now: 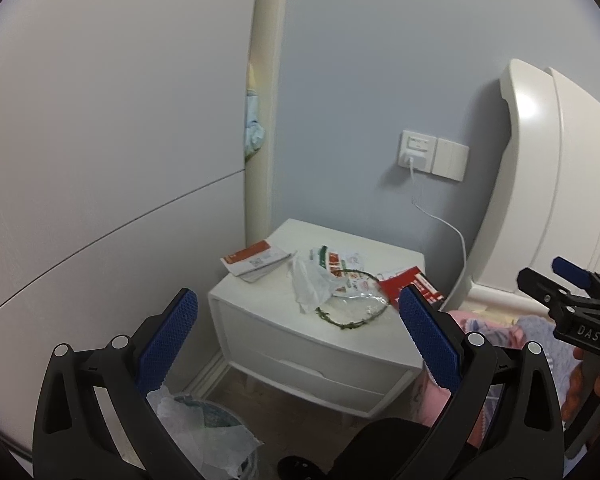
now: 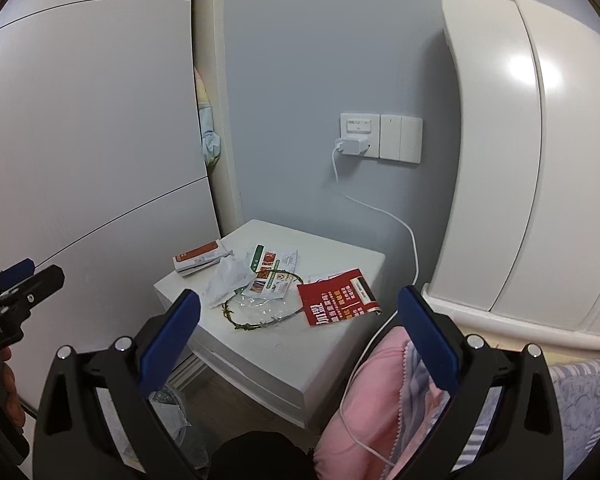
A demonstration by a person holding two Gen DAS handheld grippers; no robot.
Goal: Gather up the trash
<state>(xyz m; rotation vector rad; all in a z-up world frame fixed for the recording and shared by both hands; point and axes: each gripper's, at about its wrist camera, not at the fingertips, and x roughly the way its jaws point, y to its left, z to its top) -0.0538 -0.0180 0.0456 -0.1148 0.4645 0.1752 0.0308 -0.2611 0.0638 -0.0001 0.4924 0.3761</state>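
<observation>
Your trash sits on the white nightstand [image 2: 300, 344] in the corner: a red-and-white booklet [image 2: 199, 257] at the back left, a crumpled clear bag [image 2: 226, 280] beside it, printed wrappers [image 2: 274, 272] next to that, a thin green wire ring [image 2: 260, 304] lying over clear film, and a red flyer [image 2: 338, 298] toward the right edge. All of it lies close together, the ring overlapping the wrappers.

A white charger [image 2: 354, 147] is plugged into the wall socket above, and its cable [image 2: 410, 240] drops down just past the nightstand's right side and runs across the pink bedding [image 2: 364, 408]. The white headboard [image 2: 496, 152] stands to the right. On the floor left of the nightstand, a bin [image 1: 208, 436] lined with a clear bag shows between your left fingers.

Your left gripper [image 1: 300, 340] is spread wide, holding nothing, above the nightstand's front. Your right gripper [image 2: 300, 336] is spread just as wide and empty, hovering over the front of the nightstand, touching nothing.
</observation>
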